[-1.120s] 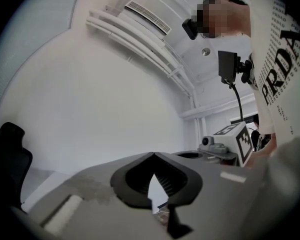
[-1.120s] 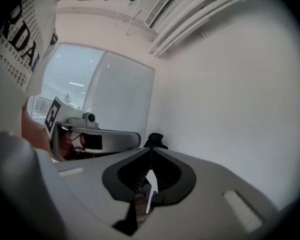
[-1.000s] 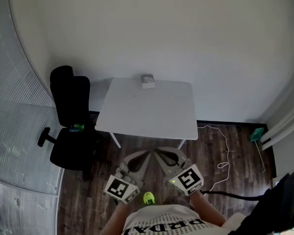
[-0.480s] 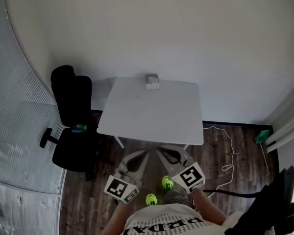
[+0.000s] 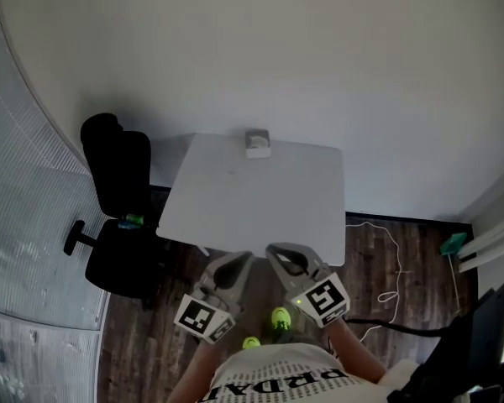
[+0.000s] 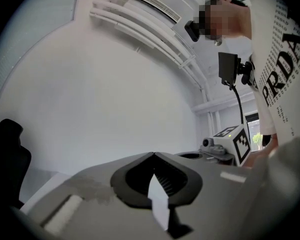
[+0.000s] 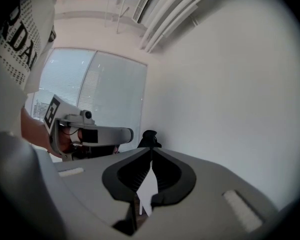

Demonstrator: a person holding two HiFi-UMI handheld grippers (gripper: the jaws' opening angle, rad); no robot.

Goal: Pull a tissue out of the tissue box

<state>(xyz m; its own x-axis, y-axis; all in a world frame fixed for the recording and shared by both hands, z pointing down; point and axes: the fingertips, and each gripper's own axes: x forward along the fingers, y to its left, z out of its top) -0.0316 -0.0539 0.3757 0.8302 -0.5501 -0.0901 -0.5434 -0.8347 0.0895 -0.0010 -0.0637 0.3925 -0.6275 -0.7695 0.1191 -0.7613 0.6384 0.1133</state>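
Observation:
The tissue box (image 5: 257, 143) is a small grey-white box at the far edge of the white table (image 5: 252, 200), against the wall. My two grippers are held side by side low in the head view, just short of the table's near edge. The left gripper (image 5: 247, 256) is shut with nothing between its jaws, its tips meeting in the left gripper view (image 6: 153, 154). The right gripper (image 5: 271, 248) is also shut and empty, as its own view (image 7: 151, 149) shows. Both point level toward the wall, far from the box.
A black office chair (image 5: 118, 217) stands at the table's left side. A white cable (image 5: 378, 233) lies on the dark wood floor to the right, near a green object (image 5: 454, 243). A curved glass wall (image 5: 25, 225) runs along the left.
The table has drawn nearer in the head view. Both grippers, still shut, moved forward together and now reach the table's near edge.

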